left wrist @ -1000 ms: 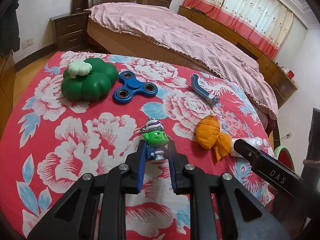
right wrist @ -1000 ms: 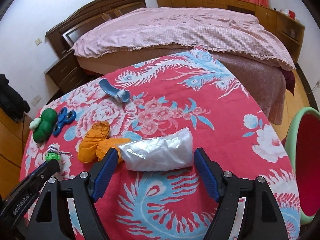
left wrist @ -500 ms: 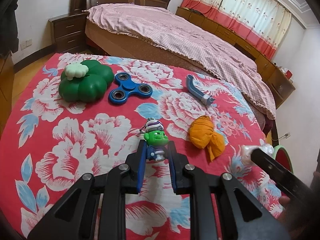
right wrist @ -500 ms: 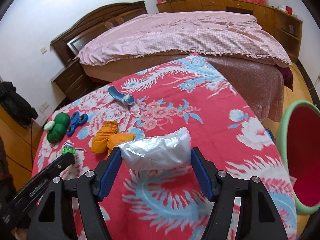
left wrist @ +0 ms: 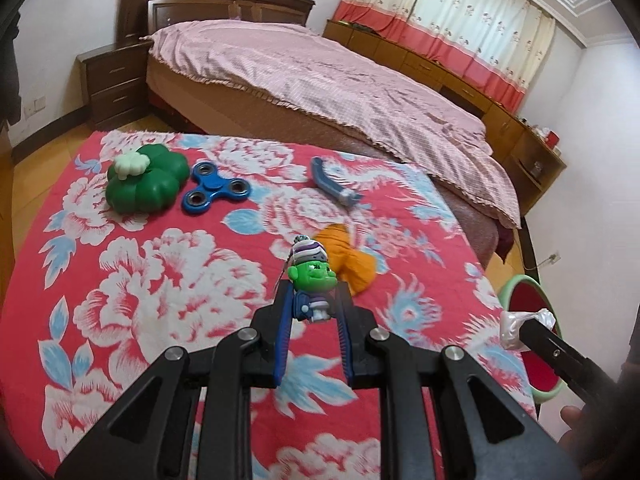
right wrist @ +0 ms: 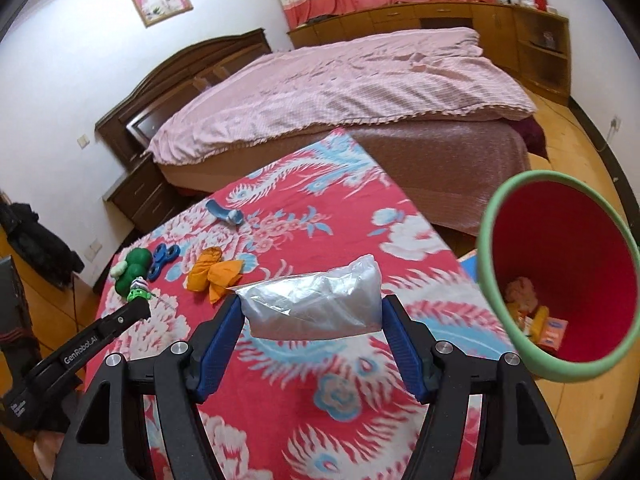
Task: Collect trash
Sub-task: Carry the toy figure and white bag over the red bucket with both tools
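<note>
The near stretch of the red flowered cloth-covered desk (right wrist: 320, 408) lies bare; the green-rimmed red plastic bin (right wrist: 486, 248) seemingly stands open just beside its edge.

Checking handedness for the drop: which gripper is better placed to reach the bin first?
Right. The right gripper holds the clear plastic bag beside the green-rimmed red bin; the left gripper, holding the green-faced keychain figure, sits farther away.

2 wrist cams, both angled down over red floral cloth (left wrist: 168, 280), shared view: bed (right wrist: 360, 80)
</note>
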A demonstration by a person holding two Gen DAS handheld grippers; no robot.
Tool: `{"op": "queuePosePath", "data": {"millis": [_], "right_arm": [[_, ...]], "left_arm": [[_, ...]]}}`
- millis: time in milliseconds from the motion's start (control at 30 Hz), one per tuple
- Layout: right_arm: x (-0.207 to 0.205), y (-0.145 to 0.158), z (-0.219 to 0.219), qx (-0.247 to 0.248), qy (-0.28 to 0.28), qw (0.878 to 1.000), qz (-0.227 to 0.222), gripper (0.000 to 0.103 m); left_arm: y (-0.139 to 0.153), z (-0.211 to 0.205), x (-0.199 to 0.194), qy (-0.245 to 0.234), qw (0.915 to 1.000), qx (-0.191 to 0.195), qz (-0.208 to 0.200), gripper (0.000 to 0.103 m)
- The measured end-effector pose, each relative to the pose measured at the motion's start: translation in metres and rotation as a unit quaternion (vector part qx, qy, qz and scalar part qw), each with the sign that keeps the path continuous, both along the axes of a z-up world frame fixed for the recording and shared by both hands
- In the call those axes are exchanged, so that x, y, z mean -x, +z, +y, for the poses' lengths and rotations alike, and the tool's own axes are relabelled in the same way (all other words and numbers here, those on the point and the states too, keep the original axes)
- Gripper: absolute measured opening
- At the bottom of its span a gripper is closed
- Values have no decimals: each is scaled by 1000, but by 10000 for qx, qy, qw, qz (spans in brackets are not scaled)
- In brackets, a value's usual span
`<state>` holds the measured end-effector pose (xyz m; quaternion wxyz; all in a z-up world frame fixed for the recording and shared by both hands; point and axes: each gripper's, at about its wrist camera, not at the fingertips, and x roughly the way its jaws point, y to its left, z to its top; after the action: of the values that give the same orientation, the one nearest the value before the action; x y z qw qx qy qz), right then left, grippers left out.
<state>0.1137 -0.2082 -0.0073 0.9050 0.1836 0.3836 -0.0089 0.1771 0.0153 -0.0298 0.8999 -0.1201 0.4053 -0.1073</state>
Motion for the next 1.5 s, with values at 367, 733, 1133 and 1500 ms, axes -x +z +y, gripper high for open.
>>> {"op": "queuePosePath", "data": {"millis": [367,733,1133,1500], "right_arm": [[46,19,-41,-231,-396,9985,-301,71],[83,17,-106,-610,-1078,9914,-434,71],[104,-5,-169,-804,-1844,9791,-296,72],[97,-32,-206,-948,-2154,9719,-48,72]], "left_arm": [[27,-45,33,-470,9987,-65,-175,20],[46,-114,53,-1148,9929,-107,-287,20],[24,-192,52,-2041,9788,-61,174,20],[1,-257,39,-2673,9626,-162,414,20]]}}
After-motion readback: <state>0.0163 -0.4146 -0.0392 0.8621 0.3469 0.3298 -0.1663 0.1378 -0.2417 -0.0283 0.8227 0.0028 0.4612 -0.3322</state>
